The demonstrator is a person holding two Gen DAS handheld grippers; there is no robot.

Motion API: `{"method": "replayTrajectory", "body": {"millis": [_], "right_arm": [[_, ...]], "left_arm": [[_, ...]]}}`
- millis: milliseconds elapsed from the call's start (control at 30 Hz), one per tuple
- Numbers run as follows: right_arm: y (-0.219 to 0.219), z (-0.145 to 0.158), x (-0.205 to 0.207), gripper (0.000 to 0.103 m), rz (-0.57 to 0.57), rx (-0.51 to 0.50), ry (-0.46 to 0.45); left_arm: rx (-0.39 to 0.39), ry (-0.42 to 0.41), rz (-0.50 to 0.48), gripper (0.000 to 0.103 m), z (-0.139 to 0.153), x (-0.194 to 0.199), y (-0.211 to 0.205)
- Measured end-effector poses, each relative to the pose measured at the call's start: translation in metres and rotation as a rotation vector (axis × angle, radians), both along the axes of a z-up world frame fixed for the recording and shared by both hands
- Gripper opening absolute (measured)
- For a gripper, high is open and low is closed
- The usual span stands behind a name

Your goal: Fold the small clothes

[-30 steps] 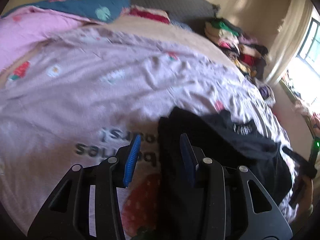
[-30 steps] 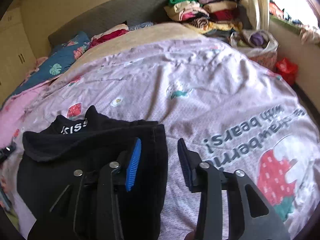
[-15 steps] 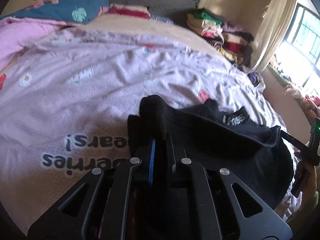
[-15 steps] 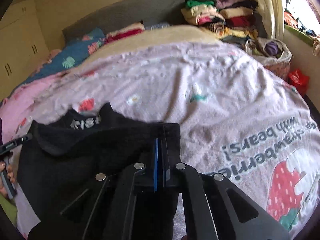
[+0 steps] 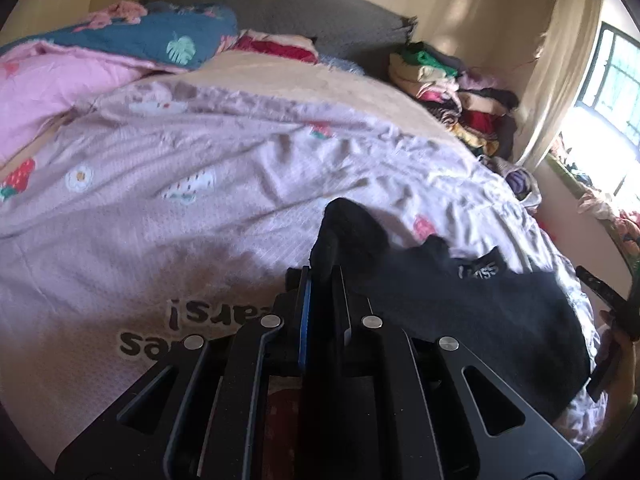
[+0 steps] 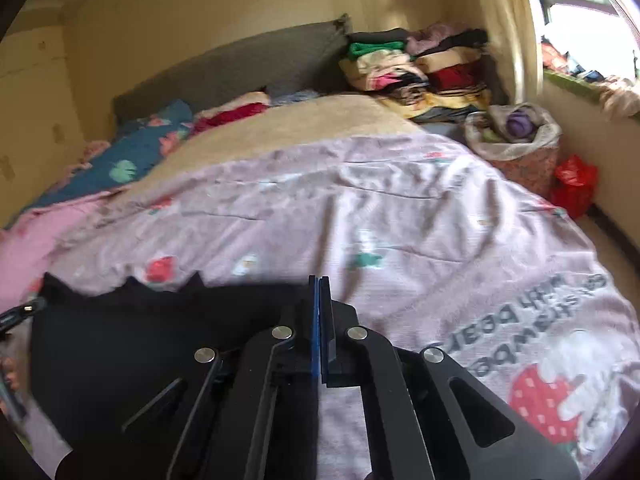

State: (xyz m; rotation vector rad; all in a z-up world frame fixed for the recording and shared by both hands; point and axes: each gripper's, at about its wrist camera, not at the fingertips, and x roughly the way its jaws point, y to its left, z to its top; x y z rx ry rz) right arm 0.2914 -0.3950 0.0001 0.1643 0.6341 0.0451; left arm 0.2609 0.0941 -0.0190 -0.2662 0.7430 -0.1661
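Observation:
A small black garment with white lettering at its neck lies on the pale pink strawberry-print bedspread. My left gripper is shut on one corner of it, and a fold of black cloth sticks up past the fingertips. In the right wrist view the black garment spreads to the left, its edge running into my right gripper, which is shut on the other corner. The cloth hangs slightly raised between the two grippers. The right gripper also shows at the far right of the left wrist view.
A stack of folded clothes sits at the back right by the grey headboard. Pillows and a pink blanket lie at the back left. Beside the bed stand a filled bag and a red bag.
Both grippers went from open over the garment's corners to shut on them. The right one has since risen a little, lifting the cloth's edge off the bedspread.

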Motion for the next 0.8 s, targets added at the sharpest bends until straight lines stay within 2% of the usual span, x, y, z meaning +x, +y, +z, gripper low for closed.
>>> {"method": "replayTrajectory", "body": {"millis": [133, 233, 300, 367, 400, 500, 533, 567, 600, 633, 800], "right_arm": [[-0.005, -0.007, 0.003, 0.000, -0.022, 0.009, 0.041], [-0.004, -0.010, 0.004, 0.001, 0.004, 0.044, 0.077], [-0.001, -0.012, 0.005, 0.011, 0.036, 0.065, 0.093], [0.005, -0.015, 0.006, 0.046, 0.058, 0.071, 0.108], [0.009, -0.017, 0.007, 0.048, 0.064, 0.067, 0.117], [0.023, -0.027, 0.012, 0.048, 0.102, 0.032, 0.159], [0.028, -0.031, 0.013, 0.038, 0.117, 0.012, 0.172], [0.030, -0.032, 0.013, 0.007, 0.123, -0.001, 0.175], [0.032, -0.032, 0.013, 0.004, 0.117, -0.025, 0.168], [0.030, -0.029, 0.011, 0.004, 0.114, -0.023, 0.148], [0.012, -0.009, -0.001, 0.003, 0.042, 0.000, 0.026]], "left_arm": [[-0.012, 0.042, 0.012, 0.005, -0.013, 0.001, 0.005], [-0.011, 0.050, 0.024, 0.012, -0.014, -0.002, 0.007], [-0.013, 0.050, 0.026, 0.018, -0.013, -0.005, 0.008], [-0.023, 0.054, 0.025, 0.022, -0.013, -0.007, 0.009], [-0.030, 0.059, 0.021, 0.024, -0.014, -0.008, 0.008], [-0.029, 0.079, -0.001, 0.029, -0.018, -0.005, 0.002], [-0.018, 0.085, -0.006, 0.029, -0.019, -0.004, -0.002], [-0.007, 0.090, -0.011, 0.028, -0.021, -0.003, -0.004], [0.009, 0.093, -0.017, 0.015, -0.022, -0.003, -0.008], [0.023, 0.087, -0.019, 0.006, -0.021, -0.003, -0.011], [0.068, 0.041, -0.012, 0.004, -0.012, -0.004, -0.018]]}}
